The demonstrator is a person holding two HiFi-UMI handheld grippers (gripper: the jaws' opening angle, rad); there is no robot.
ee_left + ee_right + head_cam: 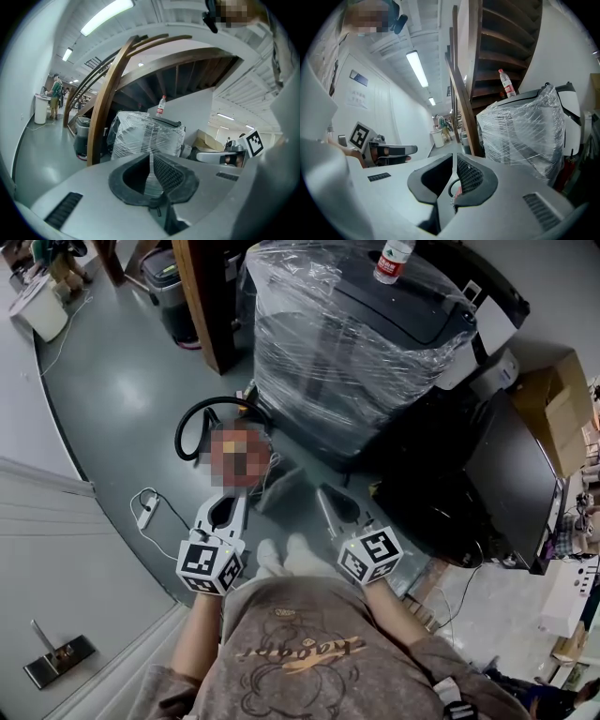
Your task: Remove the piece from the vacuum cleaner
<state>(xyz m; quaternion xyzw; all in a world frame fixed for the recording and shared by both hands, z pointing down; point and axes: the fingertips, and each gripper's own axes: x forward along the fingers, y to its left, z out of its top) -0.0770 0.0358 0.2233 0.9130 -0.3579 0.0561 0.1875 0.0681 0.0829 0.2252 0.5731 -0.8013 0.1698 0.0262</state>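
I look down on a smooth grey-green polished floor (112,399) that shines under the ceiling strip lights. The low red-bodied vacuum cleaner (251,412) sits on it, right in front of me, against the foot of a big black machine wrapped in clear plastic film (347,343). Its looping black hose (183,432) curls out to the left. Most of its body is obscured, so I cannot tell which piece comes off.

My left gripper (232,507) points at the vacuum cleaner, its tip just short of the body. Its jaws are pressed together with nothing between them. My right gripper (328,502) hangs beside it, a little apart, aimed at the base of the wrapped machine. It is likewise closed and empty, though through the slit under its pads I catch a bit of hose and red casing beyond.

Around the room: a clear plastic water bottle with a red label (393,259) stands upright on top of the wrapped machine, and a brown wooden stair beam (202,296) rises just left of it. A white power strip with its cable (145,512) lies on the floor near the pale wall panel (56,549), and a tan cardboard box (553,409) sits well off to the right.
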